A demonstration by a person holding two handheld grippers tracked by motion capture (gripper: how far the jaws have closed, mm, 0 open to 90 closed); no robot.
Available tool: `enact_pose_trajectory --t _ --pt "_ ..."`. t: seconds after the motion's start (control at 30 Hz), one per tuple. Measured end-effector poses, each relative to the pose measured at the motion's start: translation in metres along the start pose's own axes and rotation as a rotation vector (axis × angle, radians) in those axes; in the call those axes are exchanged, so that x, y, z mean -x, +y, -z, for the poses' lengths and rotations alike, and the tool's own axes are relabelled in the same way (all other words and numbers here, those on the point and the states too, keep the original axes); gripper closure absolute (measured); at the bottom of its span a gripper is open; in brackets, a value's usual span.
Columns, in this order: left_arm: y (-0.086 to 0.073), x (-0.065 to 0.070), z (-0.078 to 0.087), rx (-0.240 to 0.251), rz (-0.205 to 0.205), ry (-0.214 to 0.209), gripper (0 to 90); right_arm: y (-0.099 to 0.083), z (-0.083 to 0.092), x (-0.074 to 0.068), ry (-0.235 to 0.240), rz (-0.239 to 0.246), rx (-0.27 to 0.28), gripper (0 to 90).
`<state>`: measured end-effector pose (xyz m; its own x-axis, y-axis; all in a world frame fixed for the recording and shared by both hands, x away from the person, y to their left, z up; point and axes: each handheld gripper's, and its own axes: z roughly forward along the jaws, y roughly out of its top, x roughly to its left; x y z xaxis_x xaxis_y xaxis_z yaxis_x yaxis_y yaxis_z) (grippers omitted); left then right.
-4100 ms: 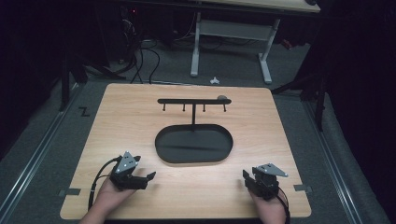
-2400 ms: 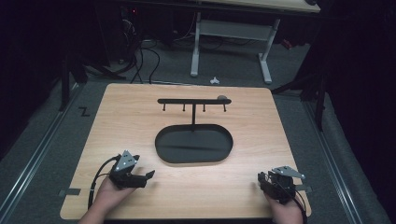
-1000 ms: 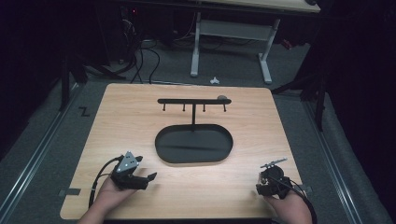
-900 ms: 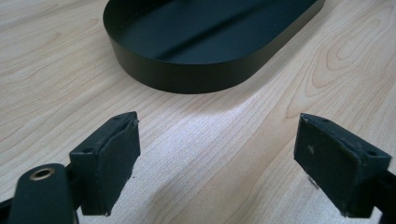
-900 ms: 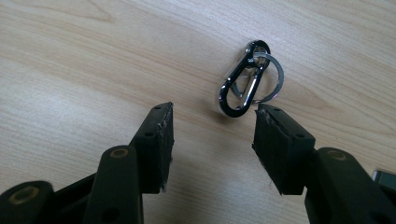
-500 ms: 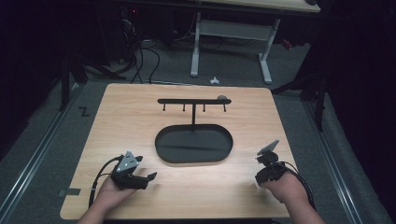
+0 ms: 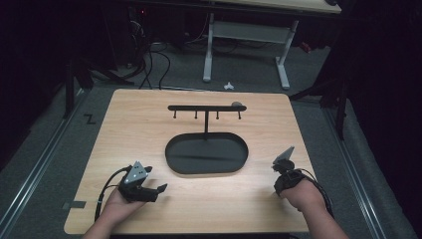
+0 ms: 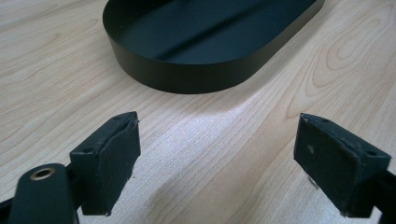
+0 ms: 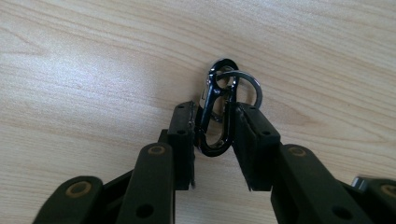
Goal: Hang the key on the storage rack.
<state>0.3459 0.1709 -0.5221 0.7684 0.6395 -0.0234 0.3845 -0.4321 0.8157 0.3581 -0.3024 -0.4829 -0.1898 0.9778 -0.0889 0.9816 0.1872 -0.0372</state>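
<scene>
Right hand-held gripper inward — around carabiner

Pale wood, matt black, one bright metal clip

The bench is light wood with visible grain and a smooth, faintly sheened finish. The oval tray looks like matt black metal, smooth-walled. The carabiner and its ring are polished, glossy metal. The right tongs carry dull black pads, slightly rough; the left tongs look the same.
</scene>
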Motion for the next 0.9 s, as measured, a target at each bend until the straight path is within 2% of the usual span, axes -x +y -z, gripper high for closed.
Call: enact_pose_trajectory --t 0.17,0.23,0.3,0.47,0.67,0.8,0.9 --pt "0.000 0.000 0.000 -0.001 -0.002 0.001 15.1 -0.002 0.001 0.000 0.010 0.012 0.016 70.6" --pt "0.000 0.000 -0.001 -0.001 -0.003 0.001 15.1 -0.002 0.009 -0.001 -0.008 0.015 0.059 83.6" --pt "0.000 0.001 -0.001 -0.002 -0.005 0.002 15.1 -0.003 0.015 0.000 0.004 0.011 0.079 84.1" --pt "0.000 0.001 -0.001 -0.004 -0.007 0.000 15.1 -0.005 0.009 -0.004 -0.024 0.037 0.065 84.4" --pt "0.000 0.001 -0.001 -0.007 -0.011 -0.002 15.1 -0.003 0.008 0.001 -0.013 0.012 0.068 83.6" --pt "0.000 0.001 -0.001 -0.006 -0.010 -0.001 15.1 -0.004 -0.001 0.000 -0.019 0.032 0.036 83.0" --pt "0.000 0.001 -0.001 -0.006 -0.010 -0.001 15.1 -0.003 -0.001 -0.002 -0.012 0.038 0.044 84.2"
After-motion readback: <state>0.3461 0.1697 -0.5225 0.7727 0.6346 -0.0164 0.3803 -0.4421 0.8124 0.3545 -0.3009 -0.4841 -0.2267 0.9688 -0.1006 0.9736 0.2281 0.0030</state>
